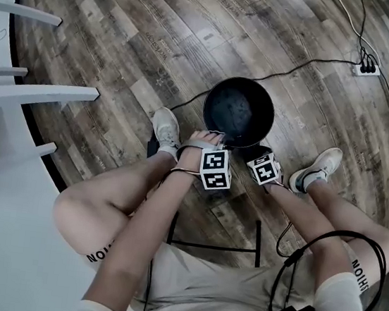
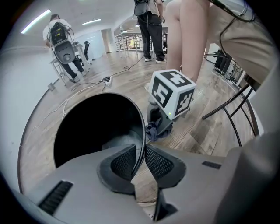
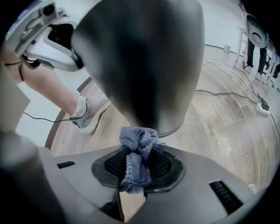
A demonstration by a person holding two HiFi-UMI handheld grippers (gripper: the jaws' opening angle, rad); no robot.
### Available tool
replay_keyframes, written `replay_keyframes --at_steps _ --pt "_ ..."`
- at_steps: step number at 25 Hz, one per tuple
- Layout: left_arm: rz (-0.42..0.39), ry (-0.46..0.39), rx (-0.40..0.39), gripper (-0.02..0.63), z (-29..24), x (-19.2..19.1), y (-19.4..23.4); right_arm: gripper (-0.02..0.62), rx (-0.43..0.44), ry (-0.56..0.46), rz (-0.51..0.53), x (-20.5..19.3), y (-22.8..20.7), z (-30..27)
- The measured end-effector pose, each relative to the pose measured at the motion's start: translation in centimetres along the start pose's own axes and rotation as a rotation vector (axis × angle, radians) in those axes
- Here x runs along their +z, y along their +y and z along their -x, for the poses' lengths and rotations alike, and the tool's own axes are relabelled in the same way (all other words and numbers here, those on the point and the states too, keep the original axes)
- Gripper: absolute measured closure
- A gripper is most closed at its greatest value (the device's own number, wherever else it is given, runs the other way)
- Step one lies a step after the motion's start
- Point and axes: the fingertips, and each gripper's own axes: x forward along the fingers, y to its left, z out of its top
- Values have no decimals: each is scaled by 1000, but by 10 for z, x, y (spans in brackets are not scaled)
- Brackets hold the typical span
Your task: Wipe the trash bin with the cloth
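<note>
Right gripper (image 3: 138, 154) is clenched on the cloth (image 3: 136, 139), a blue-grey knitted rag bunched between its pads. The top of the bunch lies against the outer wall of the trash bin (image 1: 239, 111), low down. Left gripper (image 2: 141, 151) straddles the bin's thin rim, one pad inside and one outside. Its jaws stand narrowly apart, and the outer pad appears to sit just clear of the rim, so the hold reads as released. The bin is black and round. It stands on the wooden floor (image 1: 126, 28) between the seated person's shoes (image 1: 166, 126), with its mouth open towards the head camera.

In the head view both pairs of jaws and the cloth are hidden beneath the marker cubes at the bin's near edge. In the right gripper view the bin fills the upper frame as a dark blur, with its rim cut off at the top.

Pale letters on the hems of the shorts (image 1: 96, 253) read "NOIH" as seen from above, and the rest wraps out of sight round each leg. A faint stamp on a floorboard in the right gripper view is too smeared to read.

Further out, a white power strip (image 1: 367, 67) lies on the boards beyond the bin. White furniture (image 1: 18, 92) is cut off at the left edge. In the left gripper view people (image 2: 148, 26) stand far off, too small to show detail.
</note>
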Motion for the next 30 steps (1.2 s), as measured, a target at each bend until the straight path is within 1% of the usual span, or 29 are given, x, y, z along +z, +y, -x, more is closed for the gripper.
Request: replay_keyframes --at_steps 5,10,12,14,16,18,20,22,24,25,28,30 --pt "83 8 11 535 -3 7 1 492 34 -50 14 16 14 48" --pt "220 31 28 535 -8 19 1 492 37 -117 17 35 20 87" --pt "247 23 29 535 -9 25 0 492 47 -137 17 43 23 100" --pt "227 -16 26 538 -8 29 -2 492 59 -152 35 52 28 111" --pt "176 -40 3 526 -5 28 -9 492 69 -169 55 59 34 121" --pt "109 -13 -7 493 -1 22 -14 492 77 -186 59 66 40 128" --pt "45 27 15 491 5 15 -11 492 85 -199 57 73 44 132" --pt "6 57 34 491 7 8 -6 492 89 -203 49 76 46 133" --pt "-3 71 34 492 7 0 -3 492 87 -201 37 78 46 129" --pt "5 69 26 492 6 -3 -2 492 84 -198 31 78 46 126" --pt "46 39 -5 492 3 -5 -2 492 75 -191 27 77 43 118" --pt "32 30 -12 492 3 -5 -2 492 69 -186 29 75 41 113"
